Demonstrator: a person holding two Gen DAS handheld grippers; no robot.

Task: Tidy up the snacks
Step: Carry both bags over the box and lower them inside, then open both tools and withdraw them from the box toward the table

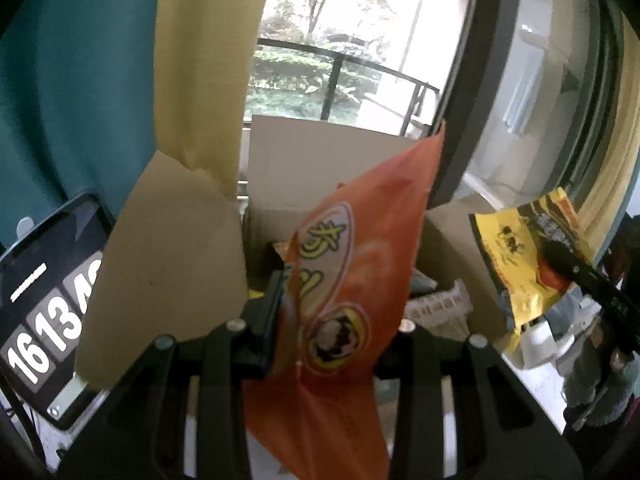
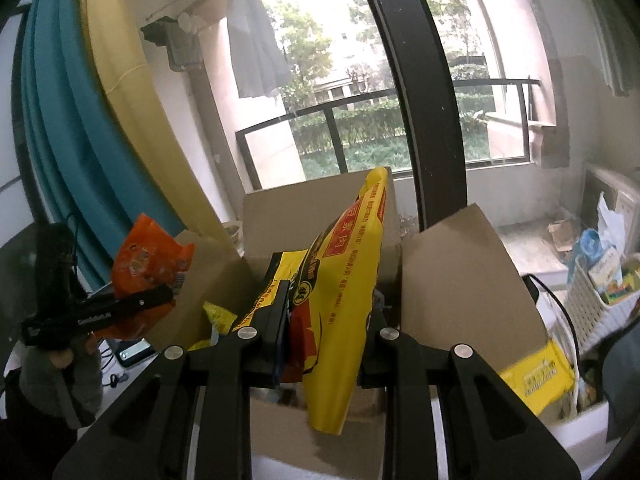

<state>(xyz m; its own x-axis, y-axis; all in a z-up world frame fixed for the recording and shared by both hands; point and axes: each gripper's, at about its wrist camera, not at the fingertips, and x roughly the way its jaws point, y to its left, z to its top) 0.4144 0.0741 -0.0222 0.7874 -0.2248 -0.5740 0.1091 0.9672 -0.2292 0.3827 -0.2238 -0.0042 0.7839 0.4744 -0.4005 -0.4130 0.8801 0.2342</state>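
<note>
Daylit window (image 2: pixel 360 80), teal curtain (image 1: pixel 72 100), balcony railing (image 2: pixel 320 120)

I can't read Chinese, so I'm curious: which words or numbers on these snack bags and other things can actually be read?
"16 13", then a cut-off pair of digits: black flip clock.
"百素肉", uncertain: red panel on the yellow snack bag in the right tongs.
Large yellow Chinese characters, too distorted to read: orange snack bag in the left tongs.
Small print on the yellow carton: too blurred.
</note>
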